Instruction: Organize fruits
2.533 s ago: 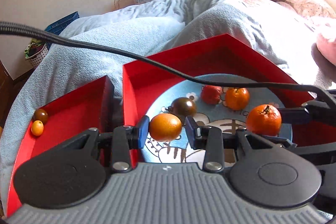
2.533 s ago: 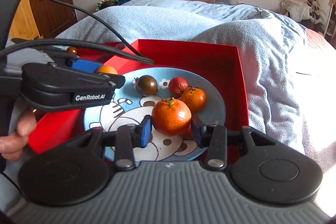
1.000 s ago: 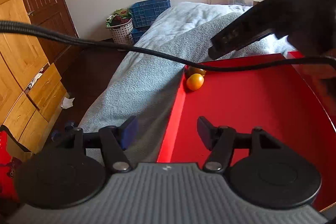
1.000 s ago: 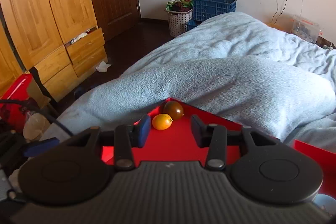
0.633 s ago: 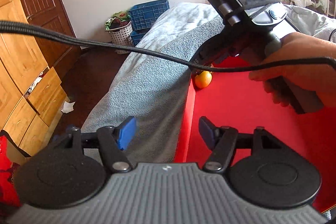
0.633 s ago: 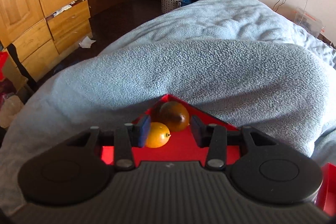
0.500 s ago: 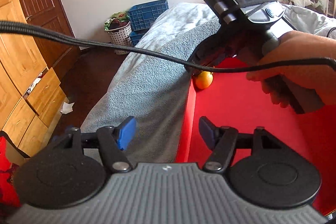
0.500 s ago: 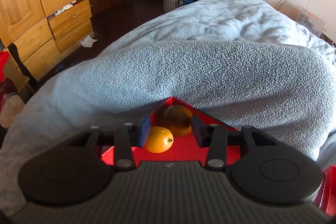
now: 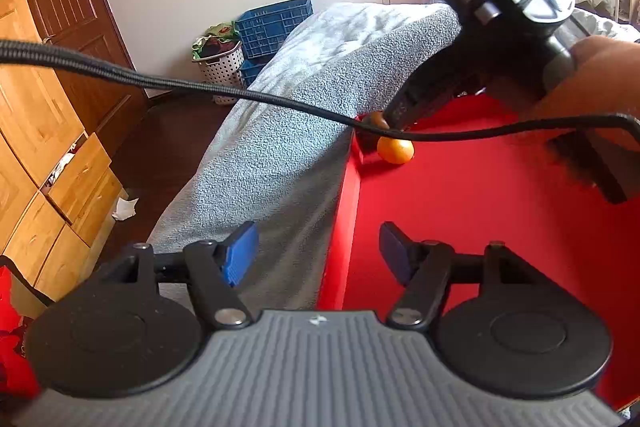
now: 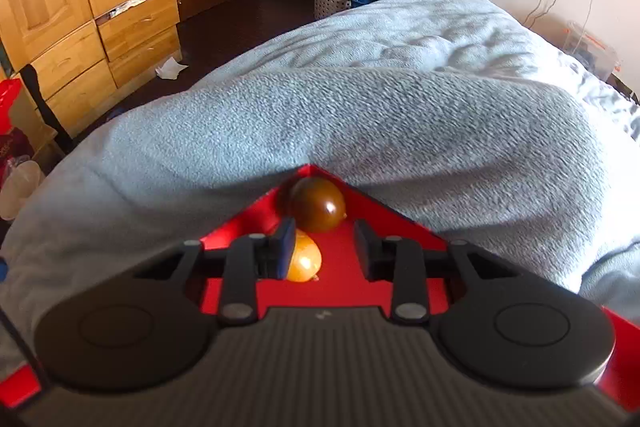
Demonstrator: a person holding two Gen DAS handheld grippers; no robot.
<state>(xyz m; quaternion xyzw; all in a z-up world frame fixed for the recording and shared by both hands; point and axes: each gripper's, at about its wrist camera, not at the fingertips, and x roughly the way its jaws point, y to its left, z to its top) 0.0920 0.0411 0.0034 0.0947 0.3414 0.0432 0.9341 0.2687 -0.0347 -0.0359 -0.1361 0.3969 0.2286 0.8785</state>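
Blue blanket (image 10: 360,107), red tray (image 9: 480,207), no legible writing

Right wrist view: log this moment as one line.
right gripper: closing, nothing gripped | orange fruit: against left finger | brown fruit: tray corner | left gripper: open, empty

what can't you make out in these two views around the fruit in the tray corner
- Brown fruit: left wrist view, almost wholly hidden behind the right hand-held gripper's body and a cable.
- Orange fruit: right wrist view, its left side covered by the gripper's left pad.
- Right hand-held gripper: jaws closing; contact with the orange fruit unclear.
- Tray: cut off at the frame edge, left wrist view.
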